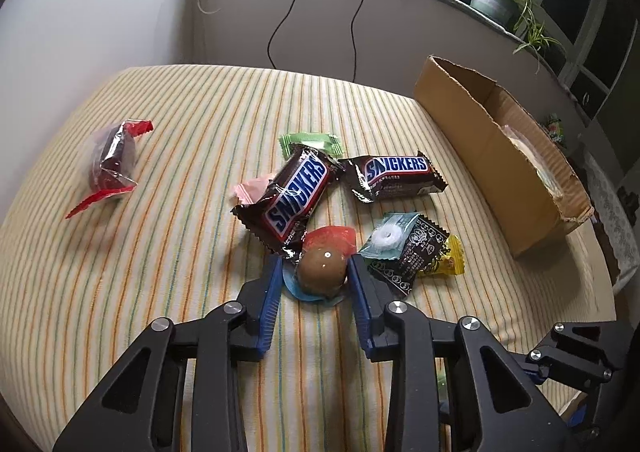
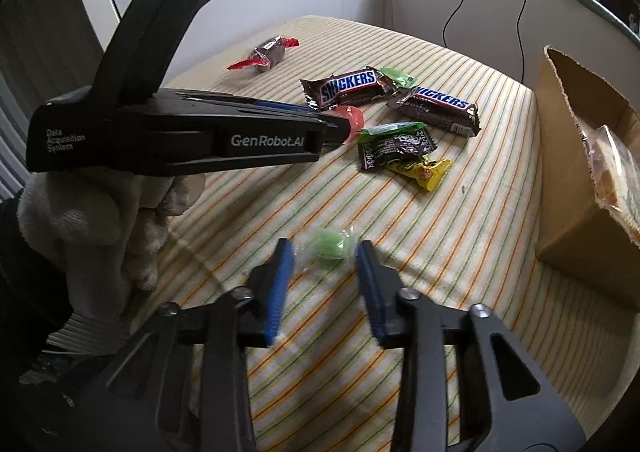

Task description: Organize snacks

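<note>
Daylight only, coming from the window past the far right corner of the table. It blows out to white at the top edge of the right wrist view. The rest is dim and slightly grey. Shadows are soft and fall toward the near left. There is small glare on the brown candy ball and the chocolate bar wrappers. Heavy fisheye: stripes bow, corners go black. The right wrist view is softer, with the green candy and the blue pads smeared. The left wrist view is sharp at centre.
</note>
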Action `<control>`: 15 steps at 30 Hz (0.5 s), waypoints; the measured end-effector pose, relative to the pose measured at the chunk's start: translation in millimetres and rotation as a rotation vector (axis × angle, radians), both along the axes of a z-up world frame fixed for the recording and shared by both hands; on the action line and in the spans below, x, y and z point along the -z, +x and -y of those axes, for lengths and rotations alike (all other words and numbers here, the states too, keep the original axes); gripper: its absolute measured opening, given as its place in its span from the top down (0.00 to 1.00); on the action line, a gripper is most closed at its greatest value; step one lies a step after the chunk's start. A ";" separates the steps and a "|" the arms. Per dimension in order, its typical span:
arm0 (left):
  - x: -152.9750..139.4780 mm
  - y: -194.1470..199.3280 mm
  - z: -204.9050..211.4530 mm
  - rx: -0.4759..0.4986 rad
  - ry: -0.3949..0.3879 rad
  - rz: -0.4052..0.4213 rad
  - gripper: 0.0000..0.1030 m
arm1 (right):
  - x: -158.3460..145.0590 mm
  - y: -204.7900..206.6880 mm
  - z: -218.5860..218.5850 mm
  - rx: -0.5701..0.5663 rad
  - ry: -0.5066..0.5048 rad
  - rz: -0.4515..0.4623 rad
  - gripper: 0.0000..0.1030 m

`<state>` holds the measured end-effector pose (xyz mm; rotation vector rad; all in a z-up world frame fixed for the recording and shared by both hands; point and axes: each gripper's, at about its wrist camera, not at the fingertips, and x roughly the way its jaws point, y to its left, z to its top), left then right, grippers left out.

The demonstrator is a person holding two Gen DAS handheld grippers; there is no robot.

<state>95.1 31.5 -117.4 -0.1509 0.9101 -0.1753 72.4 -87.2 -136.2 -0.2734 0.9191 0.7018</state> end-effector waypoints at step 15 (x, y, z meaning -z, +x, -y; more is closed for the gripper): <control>-7.2 -13.2 1.7 0.004 -0.004 0.024 0.76 | -12.1 4.1 17.1 0.027 0.038 0.008 0.75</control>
